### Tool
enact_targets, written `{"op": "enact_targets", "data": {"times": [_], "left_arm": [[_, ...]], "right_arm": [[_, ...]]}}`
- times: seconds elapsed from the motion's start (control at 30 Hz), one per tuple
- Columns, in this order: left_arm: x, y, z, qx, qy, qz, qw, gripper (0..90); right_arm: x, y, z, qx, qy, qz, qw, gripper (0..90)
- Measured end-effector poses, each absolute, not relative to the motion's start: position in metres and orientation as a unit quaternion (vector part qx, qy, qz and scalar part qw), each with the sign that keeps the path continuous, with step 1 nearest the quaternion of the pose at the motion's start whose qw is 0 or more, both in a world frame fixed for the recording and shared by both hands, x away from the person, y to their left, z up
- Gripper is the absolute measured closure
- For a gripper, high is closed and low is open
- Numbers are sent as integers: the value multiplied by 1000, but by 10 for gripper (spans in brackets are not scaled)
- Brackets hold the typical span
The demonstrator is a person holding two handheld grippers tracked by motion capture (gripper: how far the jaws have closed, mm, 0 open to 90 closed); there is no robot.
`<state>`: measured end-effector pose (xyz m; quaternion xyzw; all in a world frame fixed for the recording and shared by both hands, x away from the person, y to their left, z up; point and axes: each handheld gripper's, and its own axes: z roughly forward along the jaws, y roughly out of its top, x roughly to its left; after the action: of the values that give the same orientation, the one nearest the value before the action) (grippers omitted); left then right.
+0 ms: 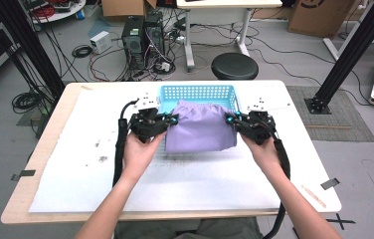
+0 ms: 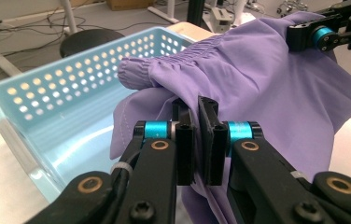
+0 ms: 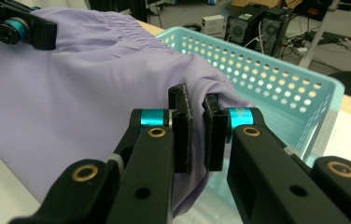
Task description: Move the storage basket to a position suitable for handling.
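Note:
A purple garment [image 1: 201, 128] with a gathered elastic waistband hangs stretched between my two grippers, over the front of a light blue perforated basket [image 1: 198, 92]. My left gripper [image 1: 171, 120] is shut on the garment's left edge; in the left gripper view the cloth [image 2: 257, 84] is pinched between the jaws [image 2: 196, 140]. My right gripper [image 1: 231, 119] is shut on the right edge, with the fabric [image 3: 85, 84] caught between its jaws [image 3: 196, 135]. The basket [image 2: 47, 93] lies behind and below the cloth, and its wall [image 3: 276, 79] stands past the right gripper's jaws.
A white mat [image 1: 85, 164] covers the wooden table [image 1: 46, 144]. Beyond the far edge stand a black stool [image 1: 234, 65], computer towers [image 1: 142, 40] with loose cables, and black frame posts [image 1: 354, 50]. Two small white marker boards [image 1: 267, 103] lie beside the basket.

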<state>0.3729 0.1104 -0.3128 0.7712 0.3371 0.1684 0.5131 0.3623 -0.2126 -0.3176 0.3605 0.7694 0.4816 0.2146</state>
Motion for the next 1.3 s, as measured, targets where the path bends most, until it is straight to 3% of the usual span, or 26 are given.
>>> {"op": "enact_targets", "data": {"times": [0.63,0.7,0.77,0.8,0.9,1.3], "left_arm": [[465,102,-325,767,356,217,488,856],[475,102,-333,761,366,216,490,847],[483,104,-342,755,388,217,481,678],[485,105,-345,755,398,216,475,600],[483,112,-352,745,413,220,475,476],[422,142,-358,740,379,234,503,390]], "right_arm": [[466,-202,-325,378,763,470,233,845],[476,-200,-333,379,764,463,243,769],[485,-200,-343,396,762,446,254,568],[489,-202,-346,409,760,439,250,514],[491,-212,-351,430,754,432,246,475],[441,-249,-349,413,743,456,261,409]]}}
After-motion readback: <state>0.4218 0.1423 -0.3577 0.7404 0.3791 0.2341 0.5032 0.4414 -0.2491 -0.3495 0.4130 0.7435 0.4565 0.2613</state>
